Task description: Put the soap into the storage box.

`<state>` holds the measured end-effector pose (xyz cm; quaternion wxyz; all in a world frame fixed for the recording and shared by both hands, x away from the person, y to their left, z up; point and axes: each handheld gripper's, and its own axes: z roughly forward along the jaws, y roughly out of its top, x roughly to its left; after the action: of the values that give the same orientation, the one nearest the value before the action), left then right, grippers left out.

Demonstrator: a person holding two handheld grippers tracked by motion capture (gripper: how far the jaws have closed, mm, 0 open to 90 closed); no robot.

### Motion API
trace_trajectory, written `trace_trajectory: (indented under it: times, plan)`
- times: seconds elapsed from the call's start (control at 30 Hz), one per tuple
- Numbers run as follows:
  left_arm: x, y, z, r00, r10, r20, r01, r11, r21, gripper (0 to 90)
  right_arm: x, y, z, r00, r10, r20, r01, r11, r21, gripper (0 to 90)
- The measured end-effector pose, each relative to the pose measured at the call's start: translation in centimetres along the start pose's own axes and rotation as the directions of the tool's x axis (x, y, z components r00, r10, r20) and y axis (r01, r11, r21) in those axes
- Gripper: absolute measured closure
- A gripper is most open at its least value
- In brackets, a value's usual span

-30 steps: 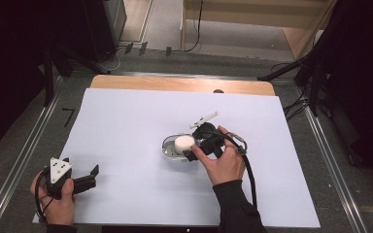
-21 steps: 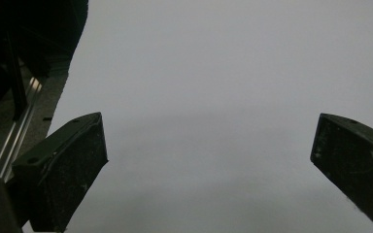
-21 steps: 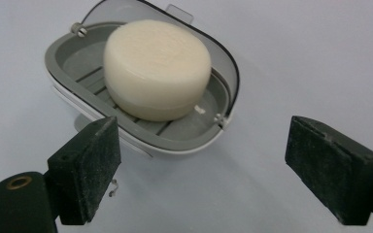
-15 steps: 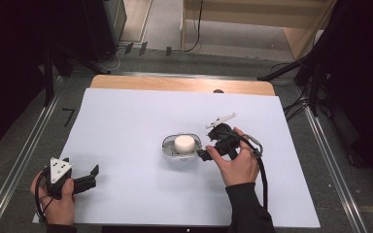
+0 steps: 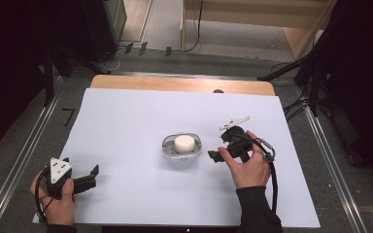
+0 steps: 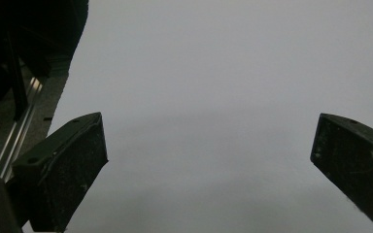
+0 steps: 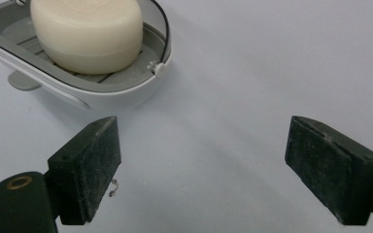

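Setting: a lab-style recording station, shown by a wooden table (image 5: 182,84) covered with a plain white sheet (image 5: 126,126), aluminium frame rails (image 5: 22,160) along both sides, black curtains (image 5: 24,43) (dark, hung all round), and loose cables (image 5: 194,34) on the grey carpeted floor (image 5: 170,19).

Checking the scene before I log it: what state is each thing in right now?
Soap bar: lying in the dish, free.
Soap dish: upright on the white sheet, apart from both claws.
Right claw: open, empty, beside the dish.
Left claw: open, empty, over bare sheet.
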<state>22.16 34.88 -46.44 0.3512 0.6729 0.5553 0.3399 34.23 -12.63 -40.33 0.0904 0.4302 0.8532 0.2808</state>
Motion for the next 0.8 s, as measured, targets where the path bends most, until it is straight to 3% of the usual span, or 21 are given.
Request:
trace_trajectory:
  times: [0.8]
  plan:
    - [0.0,0.0,0.0,1.0,0.001,-0.002,-0.001,1.0,-0.002,0.2,-3.4,-4.2,-0.7,0.997,0.075,0.016,-0.075,0.997,-0.001,13.1]
